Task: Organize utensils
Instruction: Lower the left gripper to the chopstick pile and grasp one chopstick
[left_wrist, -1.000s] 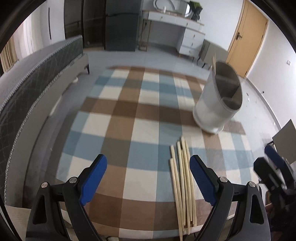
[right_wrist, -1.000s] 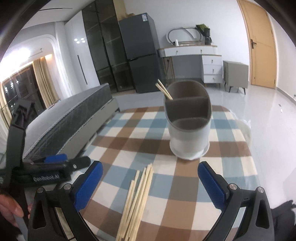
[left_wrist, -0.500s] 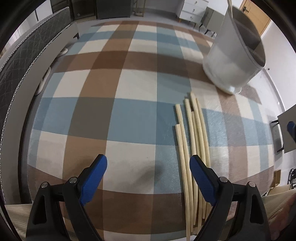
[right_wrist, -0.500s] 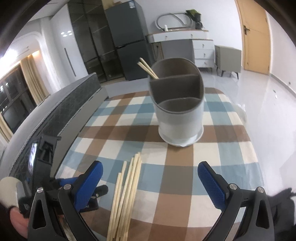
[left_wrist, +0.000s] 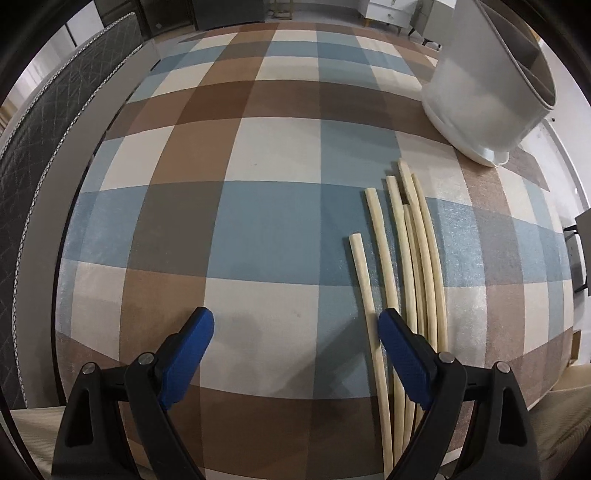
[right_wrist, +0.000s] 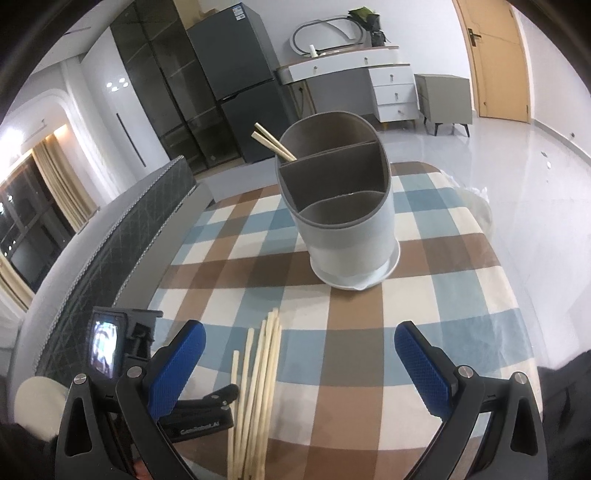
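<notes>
Pale wooden chopsticks (left_wrist: 402, 266) lie flat in a loose bundle on the checked blue, brown and cream tablecloth (left_wrist: 258, 221), on the near side of the grey utensil holder (right_wrist: 340, 206) and slightly apart from its white base. The utensil holder stands upright on the tablecloth and is divided into three compartments; two chopsticks (right_wrist: 271, 142) lean out of its rearmost compartment. The left gripper (left_wrist: 295, 328) hangs low over the tablecloth with its jaws spread wide and holding nothing; its right blue pad (left_wrist: 400, 354) overlaps the near ends of the bundle, though contact cannot be confirmed. The right gripper (right_wrist: 295, 349) is positioned higher, facing the utensil holder, jaws likewise spread wide and empty, with the bundle below its left pad.
</notes>
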